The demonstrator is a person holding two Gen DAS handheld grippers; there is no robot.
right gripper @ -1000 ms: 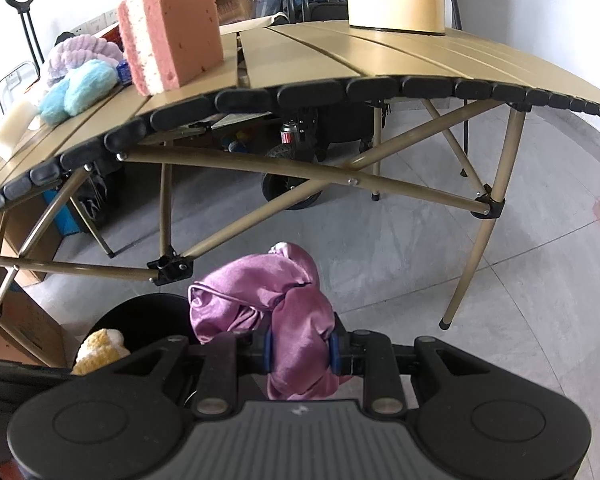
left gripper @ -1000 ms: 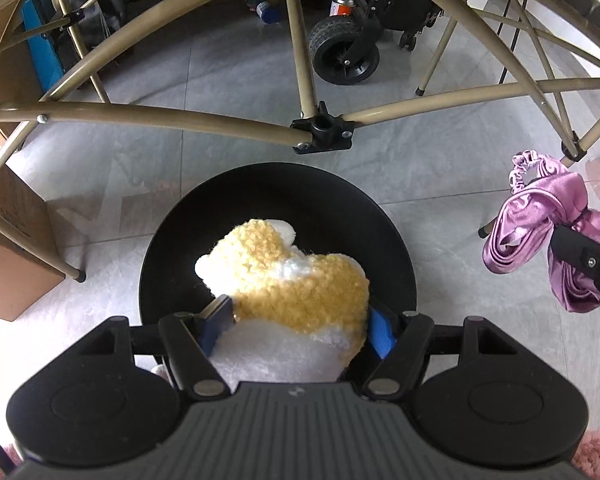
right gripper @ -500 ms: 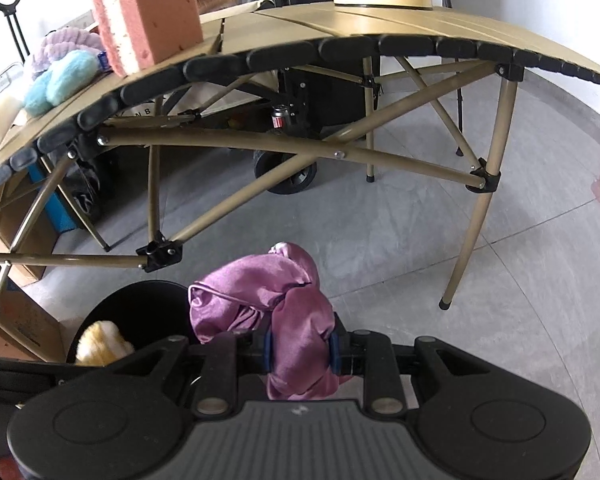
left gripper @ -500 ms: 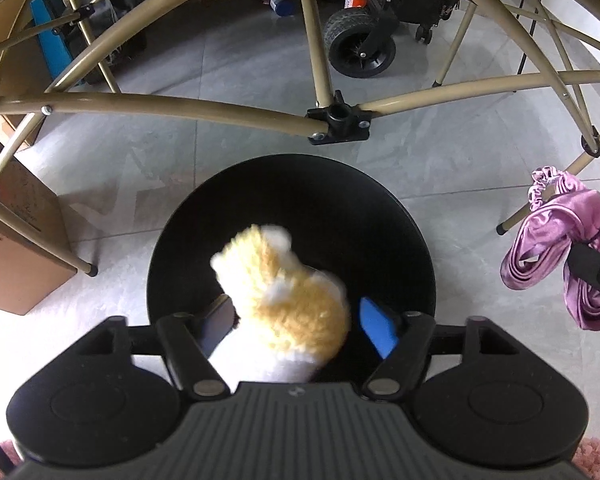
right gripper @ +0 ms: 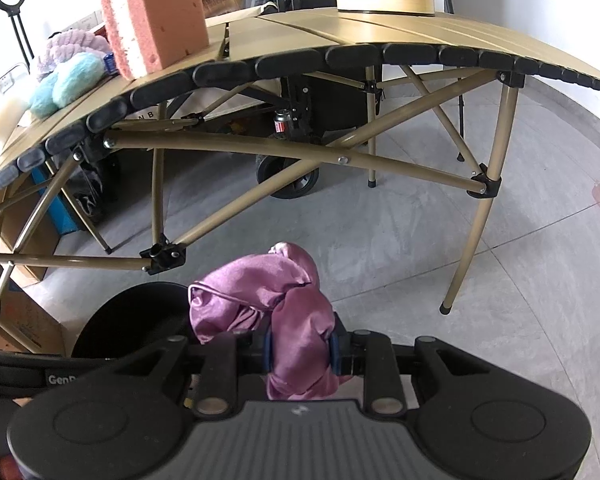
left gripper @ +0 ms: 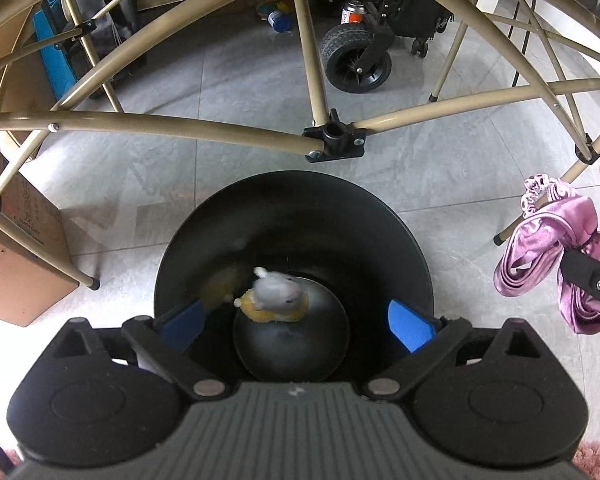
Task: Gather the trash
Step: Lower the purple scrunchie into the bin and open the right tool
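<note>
Over the black bin (left gripper: 292, 208) on the grey floor, the left hand-held gripper (left gripper: 296, 324) is hanging with its jaws wide, having just been opening, nothing between its blue pads (left gripper: 408, 326). A yellow and white plush toy (left gripper: 274, 296) is lying at the bin's bottom (slightly blurred). Beside the bin, the right hand-held gripper (right gripper: 300, 354) is pinching a pink satin cloth (right gripper: 284, 312) near the folding table (right gripper: 380, 36).

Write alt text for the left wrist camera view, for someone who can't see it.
The left gripper, jaws wide open, hangs over a black bin with a yellow and white plush toy at its bottom. At the right edge, the right gripper holds a purple satin cloth beside tan table legs.
</note>
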